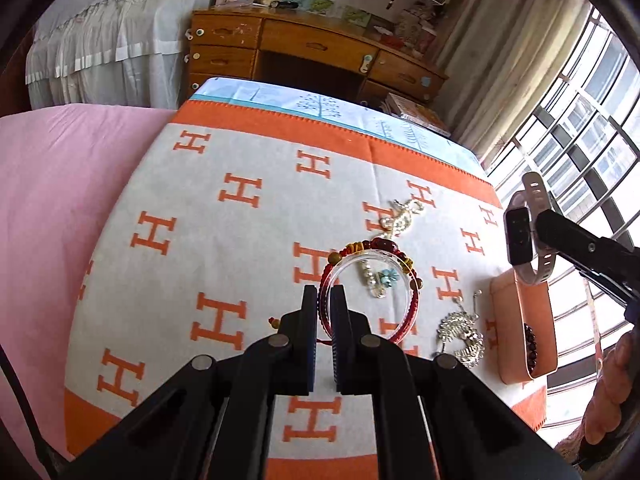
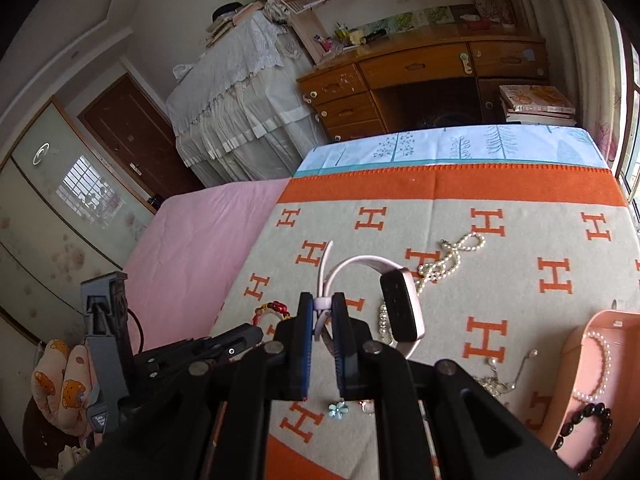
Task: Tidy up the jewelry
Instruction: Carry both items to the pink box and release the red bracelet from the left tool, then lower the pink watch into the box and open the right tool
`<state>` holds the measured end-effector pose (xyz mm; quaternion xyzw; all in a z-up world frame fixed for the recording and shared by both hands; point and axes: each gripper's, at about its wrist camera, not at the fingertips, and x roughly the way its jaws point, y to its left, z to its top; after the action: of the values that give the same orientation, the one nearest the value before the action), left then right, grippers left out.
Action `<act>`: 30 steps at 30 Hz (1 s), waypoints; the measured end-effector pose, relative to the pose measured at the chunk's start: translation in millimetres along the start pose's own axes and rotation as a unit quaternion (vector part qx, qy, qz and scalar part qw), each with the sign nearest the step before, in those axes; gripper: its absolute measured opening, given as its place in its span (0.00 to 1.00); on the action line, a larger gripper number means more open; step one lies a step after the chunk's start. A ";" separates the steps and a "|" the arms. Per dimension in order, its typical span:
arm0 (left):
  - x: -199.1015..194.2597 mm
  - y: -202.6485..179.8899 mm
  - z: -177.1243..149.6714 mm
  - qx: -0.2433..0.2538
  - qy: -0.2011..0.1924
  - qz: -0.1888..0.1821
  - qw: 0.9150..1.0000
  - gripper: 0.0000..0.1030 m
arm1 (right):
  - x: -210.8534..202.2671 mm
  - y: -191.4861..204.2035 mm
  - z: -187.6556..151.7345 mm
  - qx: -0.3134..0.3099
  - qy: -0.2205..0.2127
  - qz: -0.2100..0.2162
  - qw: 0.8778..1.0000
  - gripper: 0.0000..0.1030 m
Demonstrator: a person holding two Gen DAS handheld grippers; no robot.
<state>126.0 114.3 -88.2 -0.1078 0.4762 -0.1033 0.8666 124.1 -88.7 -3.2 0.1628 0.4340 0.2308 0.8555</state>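
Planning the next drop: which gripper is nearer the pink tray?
Right. The right gripper, holding the pale smartwatch, hangs just above the pink tray; the left gripper sits farther left.

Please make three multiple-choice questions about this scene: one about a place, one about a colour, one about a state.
1. Where is the black bead bracelet?
A. inside the pink tray
B. on the pink sheet
C. on the wooden desk

2. What colour are the H letters on the blanket?
A. blue
B. orange
C. green

3. What is the right gripper doing?
A. open over the tray
B. shut on nothing
C. shut on the watch by its strap

Answers:
1 A, the beads lie within the tray walls.
2 B, each H is orange on grey.
3 C, the strap sits pinched between both fingers.
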 end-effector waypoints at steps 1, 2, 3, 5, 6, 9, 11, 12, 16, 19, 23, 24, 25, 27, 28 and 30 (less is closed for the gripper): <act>-1.0 -8.7 -0.5 0.006 0.000 -0.004 1.000 0.04 | -13.5 -4.5 -2.4 0.003 -0.012 0.000 1.000 0.09; -1.7 -17.7 -0.8 0.013 0.000 -0.006 1.000 0.04 | -26.4 -8.8 -5.2 0.006 -0.024 0.001 1.000 0.09; -2.2 -27.1 -1.5 0.020 0.000 -0.008 1.000 0.04 | -38.4 -13.8 -8.5 0.008 -0.033 0.001 0.999 0.09; -2.4 -47.4 -3.7 0.034 0.001 -0.011 0.999 0.04 | -60.6 -24.4 -16.3 0.011 -0.050 -0.002 0.999 0.09; -1.8 -57.3 -4.7 0.040 0.003 -0.015 0.999 0.04 | -69.7 -30.8 -20.4 0.015 -0.056 -0.004 0.998 0.09; 3.2 -88.1 -8.7 0.060 0.010 -0.027 0.998 0.04 | -92.5 -52.0 -35.0 0.028 -0.070 -0.007 0.997 0.09; 7.8 -109.1 -11.9 0.074 0.017 -0.037 0.996 0.04 | -105.3 -66.3 -45.3 0.036 -0.077 -0.014 0.996 0.09; 10.2 -119.7 -13.4 0.081 0.020 -0.042 0.996 0.04 | -111.7 -74.7 -50.6 0.043 -0.081 -0.017 0.996 0.09; 22.1 -162.6 -16.4 0.114 0.034 -0.059 0.991 0.04 | -131.9 -105.5 -71.2 0.074 -0.092 -0.028 0.993 0.09; 30.9 -193.3 -15.8 0.134 0.047 -0.079 0.987 0.04 | -145.4 -126.2 -85.6 0.092 -0.099 -0.042 0.990 0.09; 46.0 -233.8 -14.4 0.160 0.059 -0.104 0.980 0.04 | -157.0 -151.9 -104.9 0.119 -0.102 -0.052 0.986 0.09; 51.0 -242.8 -14.8 0.165 0.062 -0.109 0.978 0.04 | -158.0 -158.1 -108.9 0.126 -0.101 -0.052 0.985 0.09; 57.7 -251.1 -15.3 0.169 0.068 -0.115 0.977 0.04 | -157.7 -164.0 -112.2 0.133 -0.099 -0.052 0.985 0.09; 74.0 -265.7 -17.3 0.175 0.083 -0.121 0.974 0.04 | -155.0 -175.0 -120.2 0.146 -0.093 -0.051 0.983 0.09; 83.1 -272.2 -18.9 0.178 0.092 -0.123 0.972 0.04 | -151.9 -179.9 -123.3 0.152 -0.090 -0.051 0.983 0.09; 103.2 -284.5 -22.8 0.184 0.108 -0.121 0.969 0.04 | -147.0 -188.8 -129.9 0.162 -0.081 -0.051 0.982 0.09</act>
<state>139.2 -188.7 -101.8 0.0084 0.5235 -0.3040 0.7959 -10.2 -316.0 -69.5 0.2949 0.4022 0.0993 0.8611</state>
